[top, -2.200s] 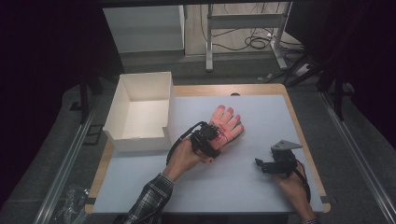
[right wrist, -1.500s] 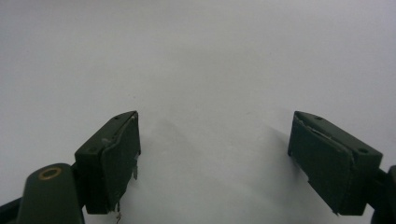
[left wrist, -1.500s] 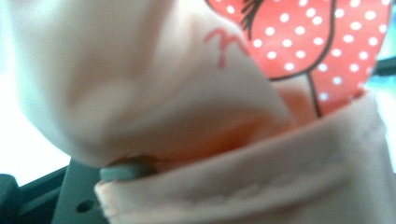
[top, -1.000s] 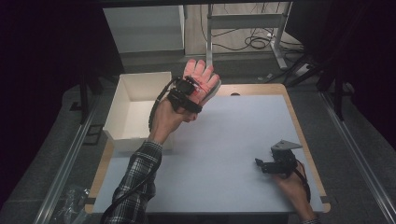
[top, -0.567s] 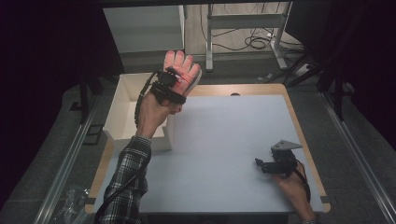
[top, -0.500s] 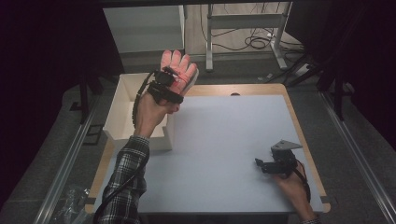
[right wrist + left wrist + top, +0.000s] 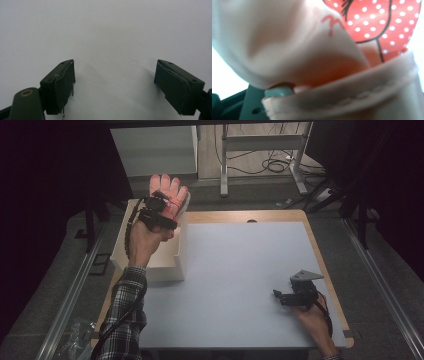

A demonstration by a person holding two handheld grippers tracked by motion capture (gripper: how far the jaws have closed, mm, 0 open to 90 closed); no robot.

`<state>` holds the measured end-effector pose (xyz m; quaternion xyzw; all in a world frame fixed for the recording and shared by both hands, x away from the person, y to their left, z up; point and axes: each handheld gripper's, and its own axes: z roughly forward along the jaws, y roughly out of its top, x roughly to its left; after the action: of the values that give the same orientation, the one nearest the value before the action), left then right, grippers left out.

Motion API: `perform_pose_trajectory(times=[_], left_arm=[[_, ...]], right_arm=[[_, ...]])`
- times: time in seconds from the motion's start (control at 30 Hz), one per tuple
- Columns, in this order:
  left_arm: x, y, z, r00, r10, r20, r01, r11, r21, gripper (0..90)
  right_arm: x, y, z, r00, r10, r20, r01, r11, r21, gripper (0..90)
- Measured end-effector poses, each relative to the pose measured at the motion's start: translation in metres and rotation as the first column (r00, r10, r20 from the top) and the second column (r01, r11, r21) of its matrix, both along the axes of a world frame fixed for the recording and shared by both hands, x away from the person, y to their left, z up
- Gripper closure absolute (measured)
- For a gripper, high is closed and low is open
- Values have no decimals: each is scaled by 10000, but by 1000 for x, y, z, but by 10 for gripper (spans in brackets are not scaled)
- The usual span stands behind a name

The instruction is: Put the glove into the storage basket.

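Left claw [image 7: 161, 206] carried the clamped pink glove [image 7: 170, 195] over the white box [image 7: 150, 262].

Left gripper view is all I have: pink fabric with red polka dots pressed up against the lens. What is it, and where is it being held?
Observer: It is a pink glove, fingers pointing up, clamped in the left tongs. It appears to be above the far end of the white box.
Operator: And the other hand?
Observer: The right tongs rest on the grey mat near its right edge, jaws open with nothing between them.
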<state>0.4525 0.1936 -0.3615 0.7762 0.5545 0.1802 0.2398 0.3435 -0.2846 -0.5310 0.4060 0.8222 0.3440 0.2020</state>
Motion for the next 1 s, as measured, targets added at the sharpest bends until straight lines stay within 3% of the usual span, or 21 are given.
perform_pose_trajectory(times=[0.13, 0.4, 0.77, 1.0], left_arm=[[2, 16, -14, 9990, 406, -180, -407, 9991, -82, 363], [10, 27, -41, 9960, 669, -588, -673, 9977, -47, 360], [23, 18, -78, 9887, 626, -1361, -637, 9980, -41, 356], [36, 11, -98, 9766, 641, -2054, -608, 9979, 224, 352]], right_arm=[[0, 0, 0, 10000, -4, -5, 4, 10000, 2, 171], [0, 0, 0, 10000, -10, -4, 10, 10000, -1, 171], [0, 0, 0, 10000, -16, -7, 16, 10000, 2, 171], [0, 0, 0, 10000, -12, -3, 12, 10000, 0, 171]])
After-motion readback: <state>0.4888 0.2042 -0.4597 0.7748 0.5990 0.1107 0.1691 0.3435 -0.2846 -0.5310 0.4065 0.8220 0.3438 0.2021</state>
